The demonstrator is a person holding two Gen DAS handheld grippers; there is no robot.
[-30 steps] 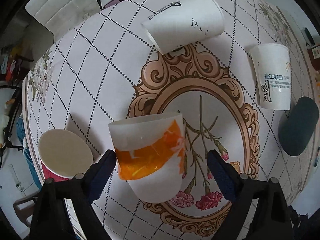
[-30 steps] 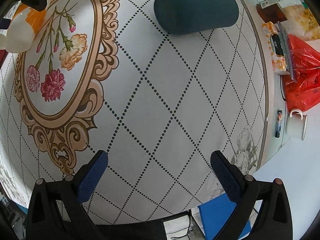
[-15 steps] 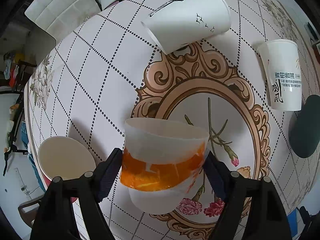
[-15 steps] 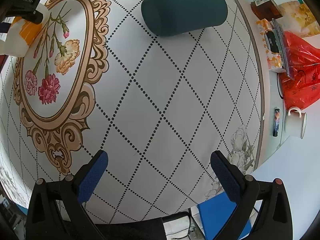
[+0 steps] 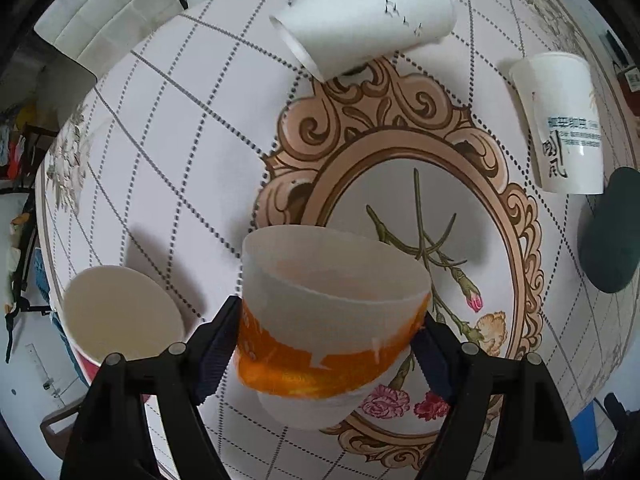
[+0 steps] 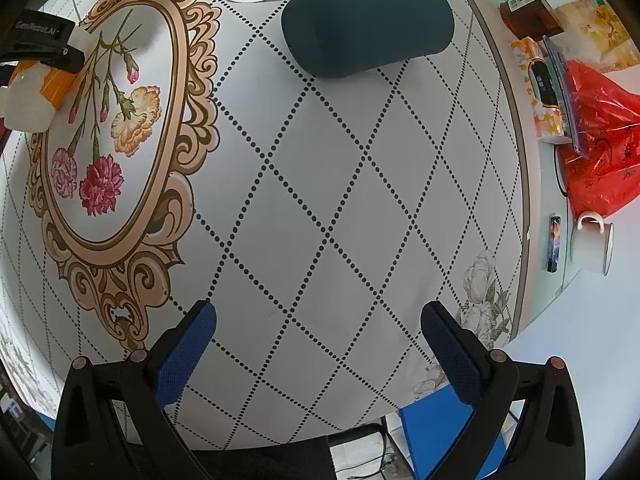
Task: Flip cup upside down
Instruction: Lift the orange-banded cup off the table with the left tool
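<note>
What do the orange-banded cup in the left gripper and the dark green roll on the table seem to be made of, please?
The orange-banded cup looks like thin paper with a matte finish: its rim bends out of round and the orange print shows through the wall. It could also be thin plastic. The dark green roll looks like soft fabric or foam, matte, with no glare and rounded ends; which of the two cannot be told.

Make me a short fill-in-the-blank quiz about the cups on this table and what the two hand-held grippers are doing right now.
1. The left hand-held gripper is shut on the cup with the ____ band.
2. The right hand-held gripper is open and holds ____.
3. The dark green roll lies on the ____.
4. The cup with small birds lies on its ____.

Missing words: orange; nothing; table; side
</note>
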